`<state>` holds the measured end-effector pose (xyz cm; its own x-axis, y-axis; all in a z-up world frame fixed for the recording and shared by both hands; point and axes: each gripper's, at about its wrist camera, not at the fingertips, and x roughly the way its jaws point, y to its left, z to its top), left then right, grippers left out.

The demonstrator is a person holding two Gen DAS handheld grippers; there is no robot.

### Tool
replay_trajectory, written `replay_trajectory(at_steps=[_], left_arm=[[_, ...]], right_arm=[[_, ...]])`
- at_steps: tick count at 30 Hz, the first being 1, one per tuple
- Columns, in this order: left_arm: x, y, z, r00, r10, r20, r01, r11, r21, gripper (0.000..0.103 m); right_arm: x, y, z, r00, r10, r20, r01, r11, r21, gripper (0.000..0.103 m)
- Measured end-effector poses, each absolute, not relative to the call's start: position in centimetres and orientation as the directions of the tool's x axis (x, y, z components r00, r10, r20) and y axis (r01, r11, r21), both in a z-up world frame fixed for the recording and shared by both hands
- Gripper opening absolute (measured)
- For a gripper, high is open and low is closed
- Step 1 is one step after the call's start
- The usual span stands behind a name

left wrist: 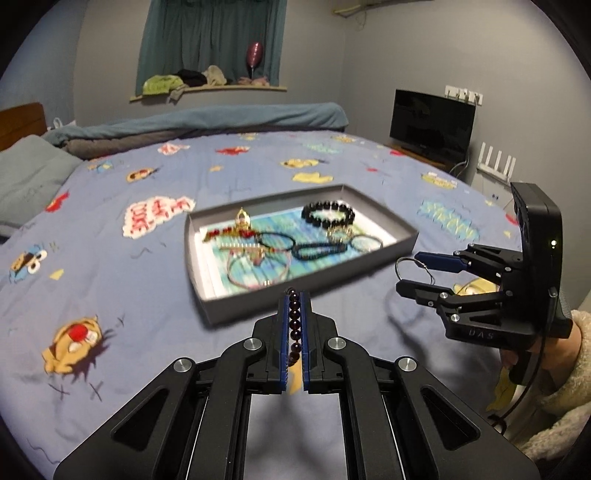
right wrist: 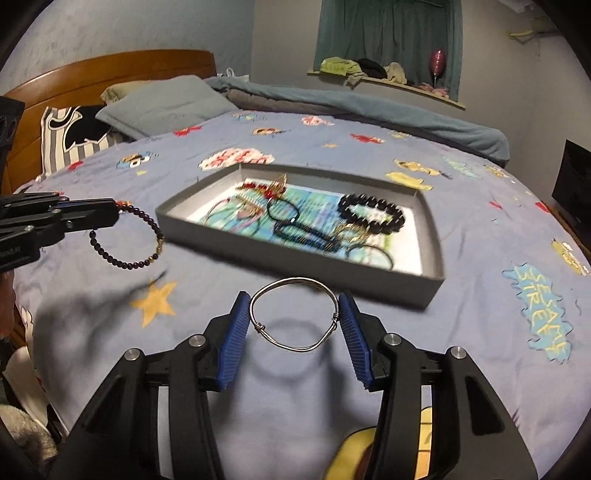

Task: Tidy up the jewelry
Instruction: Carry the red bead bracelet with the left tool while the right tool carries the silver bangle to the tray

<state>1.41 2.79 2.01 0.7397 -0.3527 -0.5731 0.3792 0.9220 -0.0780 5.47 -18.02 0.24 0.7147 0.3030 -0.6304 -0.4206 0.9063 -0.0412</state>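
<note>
On the blue cartoon-print bedspread (right wrist: 480,229), mid-bed, sits a grey tray (right wrist: 236,243) of jewelry; a headboard (right wrist: 110,74) and curtained window (left wrist: 212,33) lie beyond. Near the tray's front edge, the left gripper (left wrist: 294,295) pinches a dark beaded bracelet (right wrist: 147,225); the right gripper (right wrist: 295,299), half-spread, clasps a silver bangle (right wrist: 295,284).

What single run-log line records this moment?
left gripper: shut on beaded bracelet | right gripper: holding silver bangle | tray: ahead, holds other jewelry
</note>
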Motion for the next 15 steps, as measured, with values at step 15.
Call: replay_trajectory(at_steps=[15], left_arm=[[6.5,2.6,5.1,0.75,-0.374,-0.545,0.391,0.916,-0.091,0.006]], right_arm=[[10.7,-20.1,2.6,0.74,0.285,-0.61,-0.375,0.927,-0.021,0.049]])
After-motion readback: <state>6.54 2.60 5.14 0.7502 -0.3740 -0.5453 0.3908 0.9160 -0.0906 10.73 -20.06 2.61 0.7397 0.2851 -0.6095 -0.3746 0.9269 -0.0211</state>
